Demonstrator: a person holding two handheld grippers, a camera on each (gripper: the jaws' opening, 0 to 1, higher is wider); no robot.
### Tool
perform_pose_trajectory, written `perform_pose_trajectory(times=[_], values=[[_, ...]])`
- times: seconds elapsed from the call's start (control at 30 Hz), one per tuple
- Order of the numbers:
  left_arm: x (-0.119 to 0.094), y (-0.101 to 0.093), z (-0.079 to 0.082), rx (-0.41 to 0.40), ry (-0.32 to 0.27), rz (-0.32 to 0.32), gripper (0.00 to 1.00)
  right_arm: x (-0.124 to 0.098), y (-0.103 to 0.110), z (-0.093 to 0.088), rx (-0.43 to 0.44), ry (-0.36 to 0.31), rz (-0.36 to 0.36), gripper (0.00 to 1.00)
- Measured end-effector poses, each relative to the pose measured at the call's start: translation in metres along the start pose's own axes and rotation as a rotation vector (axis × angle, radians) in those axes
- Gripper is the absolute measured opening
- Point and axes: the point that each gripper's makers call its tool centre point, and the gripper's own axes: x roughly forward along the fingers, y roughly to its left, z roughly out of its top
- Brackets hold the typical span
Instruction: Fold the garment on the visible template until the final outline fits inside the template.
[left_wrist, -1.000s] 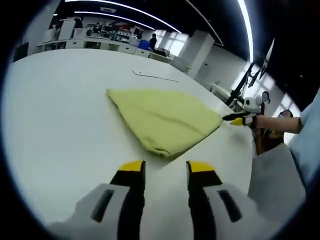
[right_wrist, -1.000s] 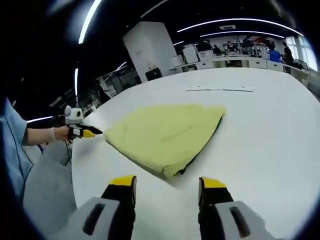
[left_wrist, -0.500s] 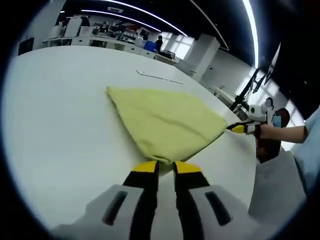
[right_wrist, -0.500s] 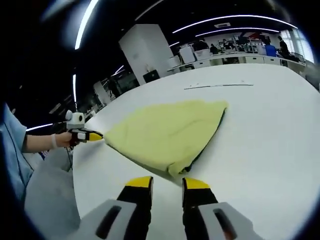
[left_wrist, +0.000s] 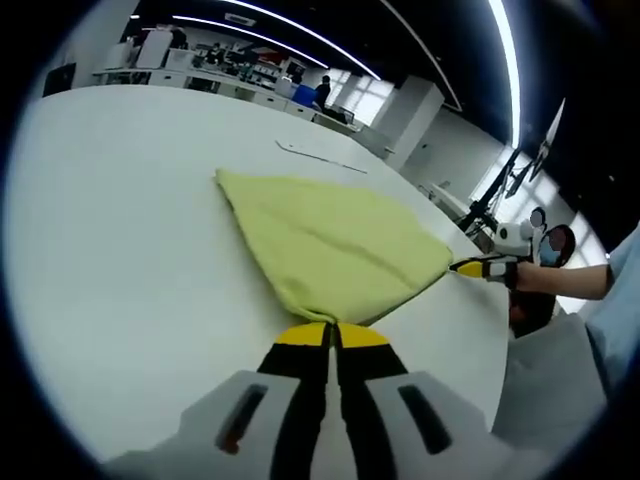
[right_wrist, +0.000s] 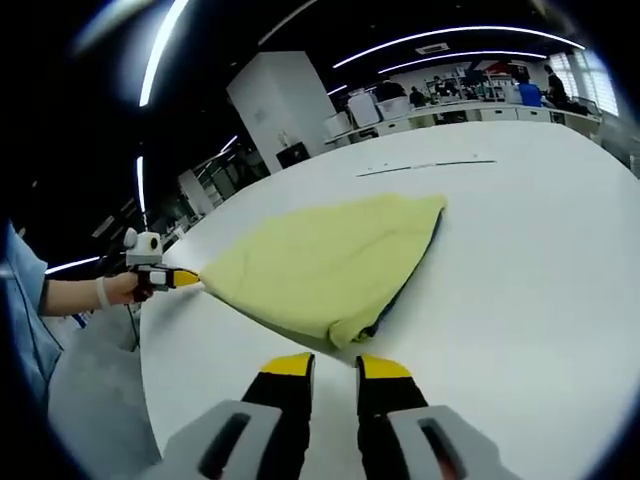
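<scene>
Garment (left_wrist: 330, 245), yellow and folded to a rough triangle, lies on the white table (left_wrist: 120, 230) near its curved edge (a darker layer peeks out underneath in the right gripper view). It looks light, soft and limp, best pinched at corners. The left gripper (left_wrist: 331, 333) is pinched shut on the near corner. The right gripper (right_wrist: 334, 363) stands narrow, just short of its corner, holding nothing.

The closed yellow tips of the left gripper (left_wrist: 330, 335) cover the near corner of the yellow garment (left_wrist: 330, 245), so whether cloth is pinched cannot be told, and the thin line (right_wrist: 425, 165) on the table beyond is too small to identify.
</scene>
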Motion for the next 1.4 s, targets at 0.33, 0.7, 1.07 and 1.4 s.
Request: perform_pose_trajectory(times=[0.33,0.7,1.07,1.4], values=[[-0.004,0.002,-0.001,-0.012,-0.004,0.004,0.00,0.000,0.002,0.005,0.024,-0.027,-0.008,0.00],[-0.020,0.023,-0.001,-0.028,-0.008,0.061,0.00,-0.020,-0.018,0.006,-0.043,0.009,-0.034,0.00],[-0.026,0.022,-0.010,-0.022,0.021,0.055,0.00,-0.019,-0.012,-0.006,-0.094,0.063,-0.013,0.00],[-0.039,0.005,-0.035,-0.028,0.046,0.029,0.00,-0.044,0.003,-0.031,-0.084,0.071,0.000,0.00]])
